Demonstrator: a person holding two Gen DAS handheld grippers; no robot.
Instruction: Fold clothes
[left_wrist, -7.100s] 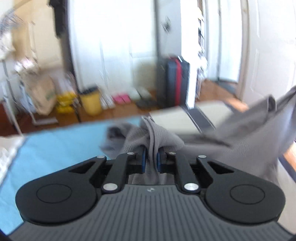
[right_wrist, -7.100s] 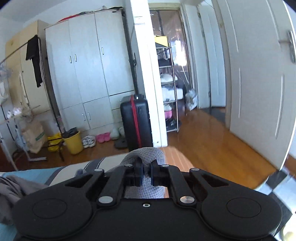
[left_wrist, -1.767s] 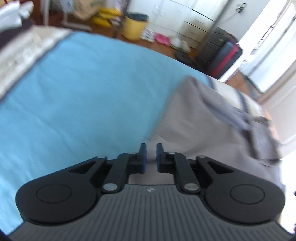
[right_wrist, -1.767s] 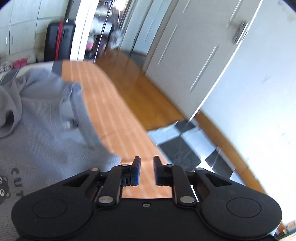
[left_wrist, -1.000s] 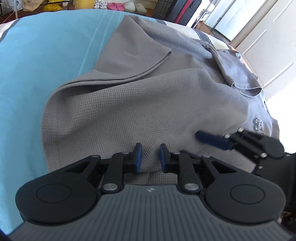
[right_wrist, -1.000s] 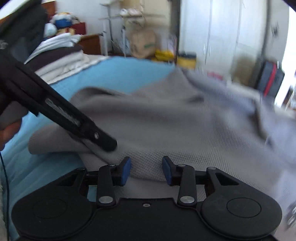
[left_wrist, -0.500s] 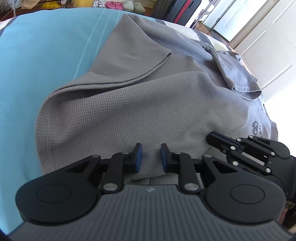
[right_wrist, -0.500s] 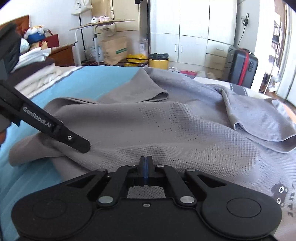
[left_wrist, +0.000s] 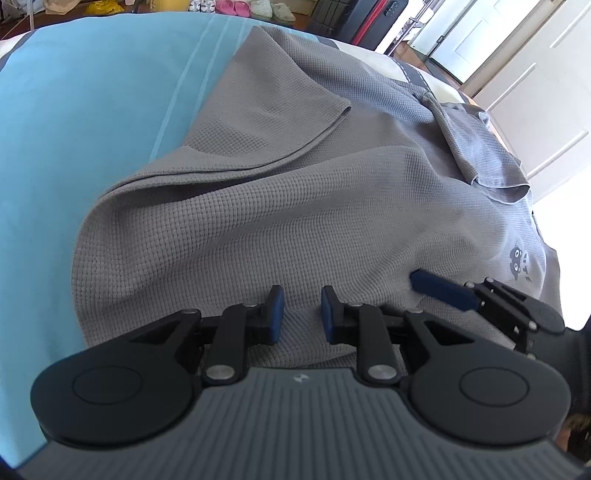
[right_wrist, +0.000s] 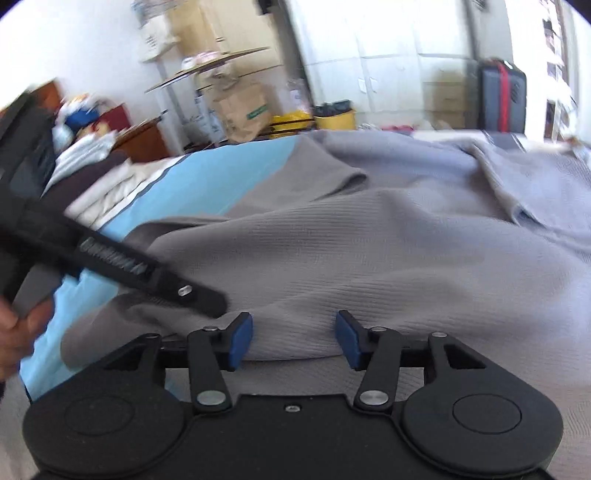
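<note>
I see a grey waffle-knit shirt (left_wrist: 303, 206) spread over a blue bedsheet (left_wrist: 74, 122), rumpled, with one sleeve (left_wrist: 269, 110) folded flat on its far left side and a loose fold of cloth lying toward the far right. A small dark cartoon print (left_wrist: 519, 260) sits near its right edge.

My left gripper (left_wrist: 302, 314) hangs over the shirt's near hem with its blue pads a little apart; cloth lies under the gap, and the pads do not pinch it. My right gripper (right_wrist: 293, 338) stands with its jaws wide apart, having just been opening, above the same near hem with nothing clamped between them.

Only the left view shows the print, the white doors (left_wrist: 517, 74) at the far right, and one blue finger (left_wrist: 443, 290) of the right gripper resting on the cloth. Only the right view, which is blurred, shows folded bedding (right_wrist: 99, 177) at the left, a paper bag (right_wrist: 243, 110), a yellow bin (right_wrist: 334, 114) and a hand (right_wrist: 18, 328) holding the left gripper's black handle.
</note>
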